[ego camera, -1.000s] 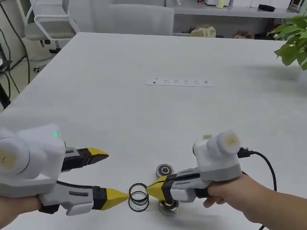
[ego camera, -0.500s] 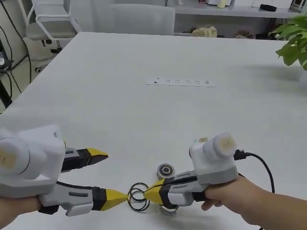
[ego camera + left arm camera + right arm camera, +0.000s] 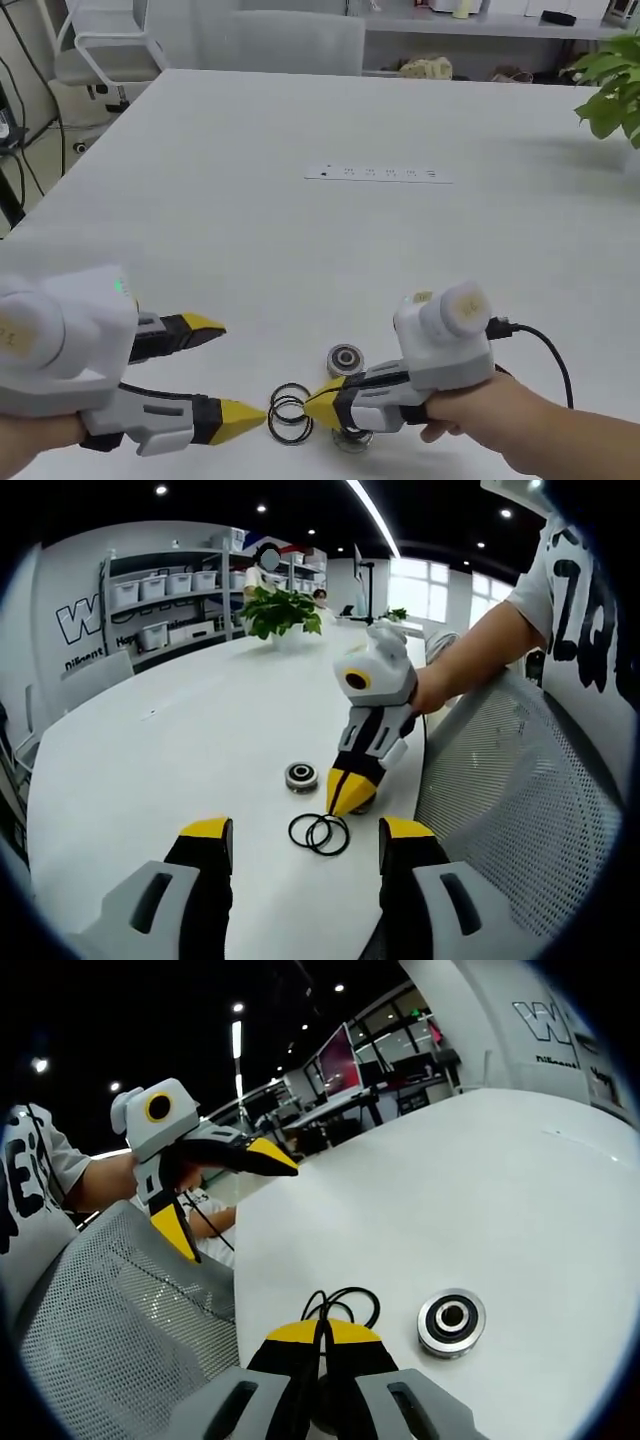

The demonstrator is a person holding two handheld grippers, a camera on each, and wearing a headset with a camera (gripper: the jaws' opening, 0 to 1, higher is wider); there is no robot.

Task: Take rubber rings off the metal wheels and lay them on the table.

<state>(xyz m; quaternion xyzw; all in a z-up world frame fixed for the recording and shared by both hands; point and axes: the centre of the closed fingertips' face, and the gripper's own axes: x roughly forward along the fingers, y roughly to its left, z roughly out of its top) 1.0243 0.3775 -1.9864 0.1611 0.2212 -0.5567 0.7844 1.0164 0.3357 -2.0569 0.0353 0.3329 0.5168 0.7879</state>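
Three thin black rubber rings (image 3: 288,410) lie overlapped on the white table (image 3: 300,240) near its front edge, also seen in the left gripper view (image 3: 320,833) and the right gripper view (image 3: 345,1303). My right gripper (image 3: 312,402) is shut, its yellow tips touching the rings' right edge; I cannot tell if a ring is pinched. A metal wheel (image 3: 345,357) lies just behind it, and a second wheel (image 3: 352,437) sits partly hidden under the right gripper. My left gripper (image 3: 228,367) stands open left of the rings, its jaws either side of them in its own view (image 3: 303,832).
A flat white power strip (image 3: 377,172) lies mid-table. A green plant (image 3: 612,80) stands at the far right and office chairs (image 3: 100,40) beyond the far edge. The right gripper's black cable (image 3: 545,335) trails right. A mesh chair (image 3: 500,780) is close behind the table's edge.
My right gripper slid its shut tips left onto the rings, then eased back slightly to their right edge. The left gripper stayed open in place.
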